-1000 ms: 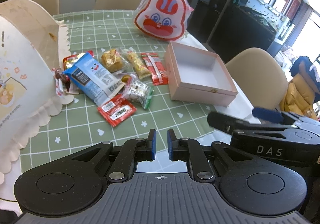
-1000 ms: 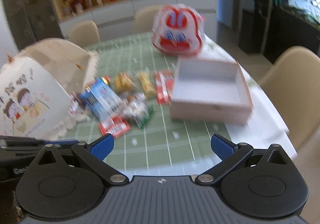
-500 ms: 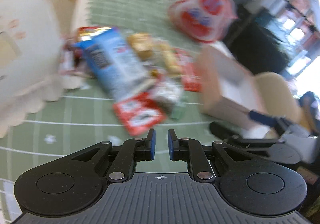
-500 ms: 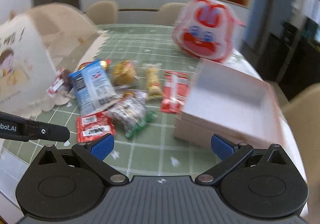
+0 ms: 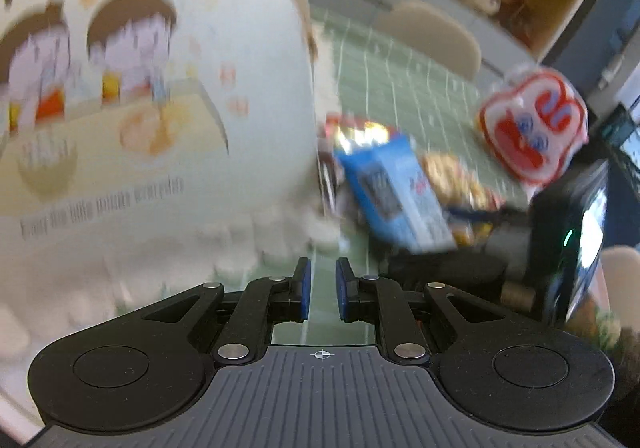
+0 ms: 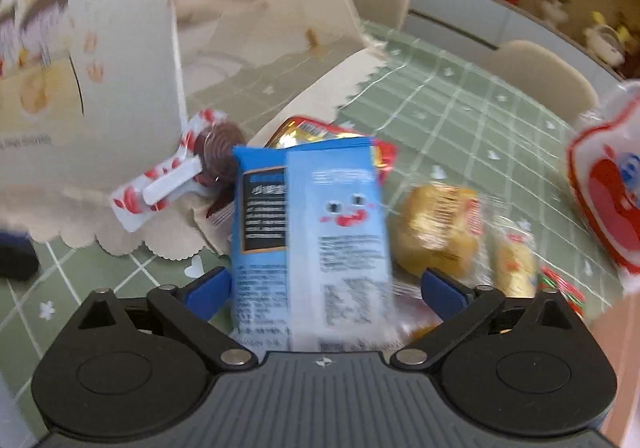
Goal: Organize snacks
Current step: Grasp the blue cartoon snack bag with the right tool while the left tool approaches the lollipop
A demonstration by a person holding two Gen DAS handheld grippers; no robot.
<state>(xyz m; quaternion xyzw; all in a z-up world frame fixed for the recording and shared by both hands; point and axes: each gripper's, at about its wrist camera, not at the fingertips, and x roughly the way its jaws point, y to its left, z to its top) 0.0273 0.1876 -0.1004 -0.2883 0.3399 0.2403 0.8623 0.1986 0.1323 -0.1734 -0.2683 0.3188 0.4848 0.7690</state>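
Observation:
A blue snack packet (image 6: 320, 208) with a cartoon face lies on the green checked tablecloth (image 6: 440, 104). My right gripper (image 6: 324, 288) straddles its near end, and the jaws are closing. A gap still shows between the right pad and the packet. The left wrist view shows the same blue packet (image 5: 394, 192) to the right, blurred, with the right gripper's body (image 5: 560, 248) beside it. My left gripper (image 5: 322, 284) is shut with nothing between its pads, low over the cloth by the cream cartoon box (image 5: 140, 88).
The cartoon box (image 6: 80, 48) stands close on the left with its scalloped flap on the cloth. A wrapped chocolate (image 6: 172, 184), a red-gold packet (image 6: 320, 132), yellow cakes (image 6: 440, 232) and a red-white bunny bag (image 6: 608, 200) surround the blue packet. Cream chairs (image 6: 540, 68) stand behind.
Both grippers dropped and moved in toward the snacks. The right one now has the blue packet between narrower jaws. The left one swung toward the cartoon box; the pink box left view.

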